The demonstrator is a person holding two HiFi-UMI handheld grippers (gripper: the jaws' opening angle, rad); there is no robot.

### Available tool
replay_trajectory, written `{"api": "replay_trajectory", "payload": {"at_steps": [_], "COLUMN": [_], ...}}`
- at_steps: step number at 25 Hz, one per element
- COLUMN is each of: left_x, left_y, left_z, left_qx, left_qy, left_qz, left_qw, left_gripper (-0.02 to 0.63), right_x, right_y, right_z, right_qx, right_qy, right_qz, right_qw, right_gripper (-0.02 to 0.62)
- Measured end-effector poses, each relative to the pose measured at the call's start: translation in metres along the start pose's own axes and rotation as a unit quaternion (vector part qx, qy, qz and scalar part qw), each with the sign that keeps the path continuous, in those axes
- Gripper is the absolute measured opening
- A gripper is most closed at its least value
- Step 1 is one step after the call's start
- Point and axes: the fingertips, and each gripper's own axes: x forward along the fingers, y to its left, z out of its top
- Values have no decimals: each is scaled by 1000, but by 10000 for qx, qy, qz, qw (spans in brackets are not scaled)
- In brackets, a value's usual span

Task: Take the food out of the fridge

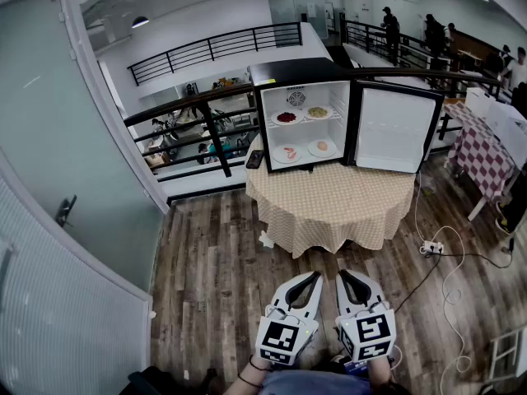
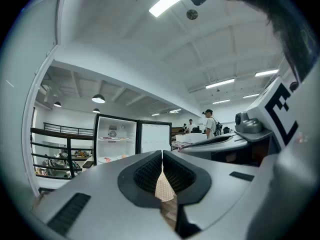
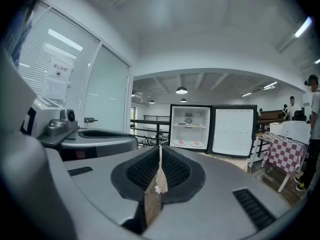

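The left tool and right tool sit near, side by side, both clenched on nothing. Far off, the open fridge on the counter holds plates of food on two shelves.

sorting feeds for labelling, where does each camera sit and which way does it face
Head view: on the person's head, looking steeply down at the table and open fridge; left gripper, right gripper and wrists show.
Left gripper view: rides the left gripper, looks along its shut jaws toward the fridge; right gripper at right.
Right gripper view: rides the right gripper, looks along its shut jaws toward the fridge; left gripper at left.
Shared: the open fridge.
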Motion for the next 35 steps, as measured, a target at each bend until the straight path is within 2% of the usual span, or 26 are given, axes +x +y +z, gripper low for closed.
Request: {"api": "replay_trajectory", "payload": {"at_steps": [5, 13, 20, 25, 35], "left_x": [15, 42, 61, 65, 75], "left_y": [-9, -20, -48, -61, -64], "left_z": [-2, -4, 1, -7, -16], "left_qx": [-6, -233, -162, -191, -291], "left_qy": [28, 32, -69, -54, 104], "left_qz": [6, 191, 332, 454, 480], "left_qw": [10000, 9995, 9993, 9988, 9984], "left_gripper": [18, 18, 18, 18, 18], "right_x": [-3, -12, -25, -33, -19], "right_y": [-18, -55, -85, -92, -95], "right_z": [0, -3, -12, -29, -33], "right_qx": [115, 192, 195, 199, 263], "right_qy": [-122, -207, -209, -83, -20], "right_qz": [-9, 1, 148, 332, 606], "right_qw": [9999, 9996, 9995, 9992, 9978], "right_gripper": [28, 28, 28, 28, 28]}}
